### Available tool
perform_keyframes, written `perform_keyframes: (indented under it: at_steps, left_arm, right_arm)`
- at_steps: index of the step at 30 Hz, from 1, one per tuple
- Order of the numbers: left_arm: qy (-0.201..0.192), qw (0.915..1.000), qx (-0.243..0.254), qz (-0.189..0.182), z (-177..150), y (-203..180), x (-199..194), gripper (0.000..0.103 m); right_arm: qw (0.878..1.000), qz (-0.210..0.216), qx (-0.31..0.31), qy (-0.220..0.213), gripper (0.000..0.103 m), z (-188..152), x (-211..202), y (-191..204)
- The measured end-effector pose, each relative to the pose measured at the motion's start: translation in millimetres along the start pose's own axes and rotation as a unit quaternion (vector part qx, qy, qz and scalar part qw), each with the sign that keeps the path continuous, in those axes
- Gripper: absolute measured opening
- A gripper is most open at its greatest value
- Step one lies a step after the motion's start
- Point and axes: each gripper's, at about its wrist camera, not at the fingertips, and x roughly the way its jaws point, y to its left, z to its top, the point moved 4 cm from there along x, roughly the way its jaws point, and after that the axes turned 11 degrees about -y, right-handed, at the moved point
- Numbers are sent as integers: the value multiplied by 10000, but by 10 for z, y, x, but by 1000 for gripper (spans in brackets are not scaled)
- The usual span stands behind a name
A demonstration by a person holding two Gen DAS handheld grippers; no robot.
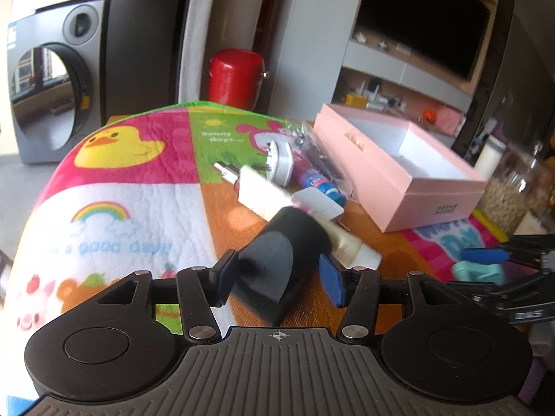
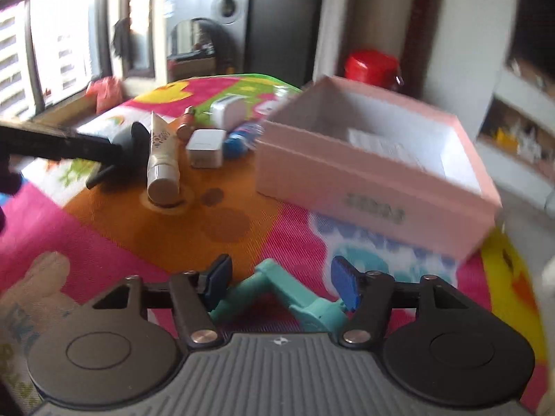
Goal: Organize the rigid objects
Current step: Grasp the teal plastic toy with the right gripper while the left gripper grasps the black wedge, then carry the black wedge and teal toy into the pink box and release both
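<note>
Bright cartoon-print cloth [image 1: 114, 187] covers the table. Left gripper [image 1: 277, 279] stands half open astride a black wedge-shaped plastic object [image 1: 281, 260], pads apart from it. Right gripper [image 2: 281, 282], released, straddles a teal plastic bracket [image 2: 312, 308] lying near the open pink cardboard box [image 2: 364, 187].

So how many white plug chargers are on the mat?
3. One adapter with prongs lies farthest back, a long one in front of it, and a small square one nearer the pink box. More may hide behind things.
</note>
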Motion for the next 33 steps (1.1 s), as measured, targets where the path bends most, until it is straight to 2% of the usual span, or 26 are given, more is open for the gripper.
perform_keyframes:
  at_steps: [3,7,11,14,16,18,21,24,26,27,28,29,31,33]
  left_arm:
    - [-39,9994,322,104,25,-81,88,65]
    - [24,9961,870,164,52,-171,281,67]
    - [186,9932,1148,71,-10,-249,401,65]
    - [238,9923,1212,-100,-68,-338,303,57]
    - [299,9934,1074,-273,-123,-386,202,46]
    - [311,9947,887,-408,-186,-433,94,46]
    - [312,9954,780,-455,-244,-529,10,46]
    - [243,9959,787,-377,-269,-593,3,49]
    - [196,9956,855,-318,-278,-629,4,50]
    - [175,9954,892,-287,-287,-644,4,51]
    - [164,9953,921,-267,-293,-654,3,51]
    - [163,9952,934,-255,-291,-660,3,51]
    - [170,9961,824,-262,-282,-639,3,52]
    - [210,9973,610,-342,-260,-604,-3,52]
  right_arm:
    - [9997,41,221,-60,74,-56,-32,-53]
    - [9990,198,396,-4,93,-103,-35,-6]
    - [9992,119,379,77,94,-129,-38,56]
    - [9996,203,28,172,94,-137,-72,98]
    - [9995,232,5,195,86,-144,-143,84]
    - [9998,189,-13,91,82,-146,-262,40]
    - [9995,-196,-144,-200,82,-156,-452,-75]
    - [9969,-606,-469,-149,82,-201,-519,-197]
    - [9877,-1249,-938,-75,81,-241,-490,-273]
    - [9804,-1627,-1102,-144,79,-257,-492,-320]
    - [9765,-1833,-1111,-243,79,-254,-506,-365]
    - [9794,-1779,-906,-304,79,-242,-542,-402]
    - [9905,-1301,-251,-358,79,-209,-597,-457]
    - [9947,-926,204,-404,78,-202,-608,-444]
